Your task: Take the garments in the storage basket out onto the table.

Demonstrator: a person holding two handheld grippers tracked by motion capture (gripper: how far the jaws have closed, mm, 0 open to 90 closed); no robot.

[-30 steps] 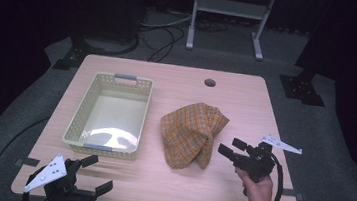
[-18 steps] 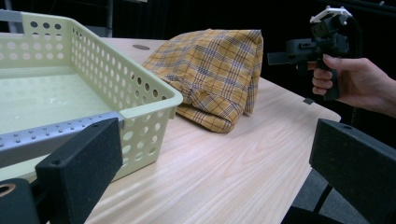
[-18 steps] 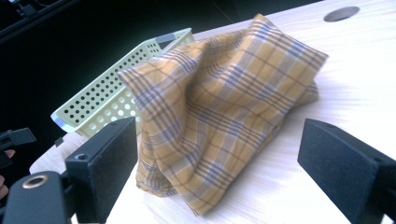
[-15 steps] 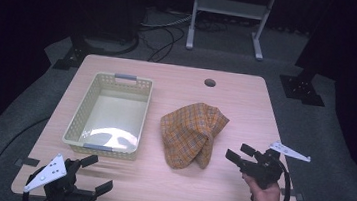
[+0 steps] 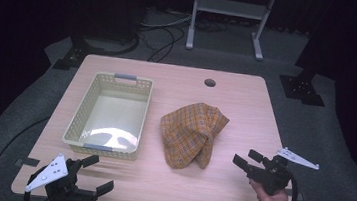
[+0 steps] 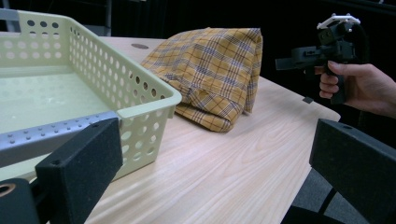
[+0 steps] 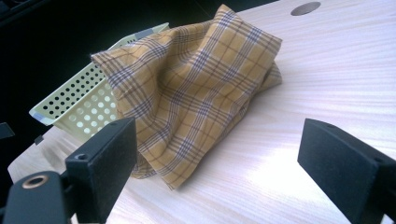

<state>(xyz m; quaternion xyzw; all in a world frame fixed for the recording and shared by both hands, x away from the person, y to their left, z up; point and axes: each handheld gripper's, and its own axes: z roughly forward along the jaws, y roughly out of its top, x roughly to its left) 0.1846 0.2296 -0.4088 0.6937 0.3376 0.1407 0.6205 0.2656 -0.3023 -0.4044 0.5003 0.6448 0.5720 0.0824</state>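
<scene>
A crumpled yellow plaid cloth [image 5: 191,132] lies on the wooden table [image 5: 246,102], right of centre, in a loose heap. My right gripper [image 5: 245,158] hovers just right of it near the table's front, jaws open and empty, pointing at the cloth [image 7: 196,88]. At the front left corner my left gripper [image 5: 102,174] is open with nothing between its jaws, just in front of the basket. From the left gripper view the cloth [image 6: 215,70] lies beyond the basket's corner, with the right gripper [image 6: 322,46] in a hand farther off.
A pale green perforated basket [image 5: 109,116] with grey handles stands empty on the table's left half. A round cable hole [image 5: 210,82] is near the far edge. A metal stand [image 5: 228,10] and cables are on the floor beyond the table.
My right gripper has drawn back from the cloth, to the right and toward the front edge. The left gripper, cloth and basket have stayed put.
</scene>
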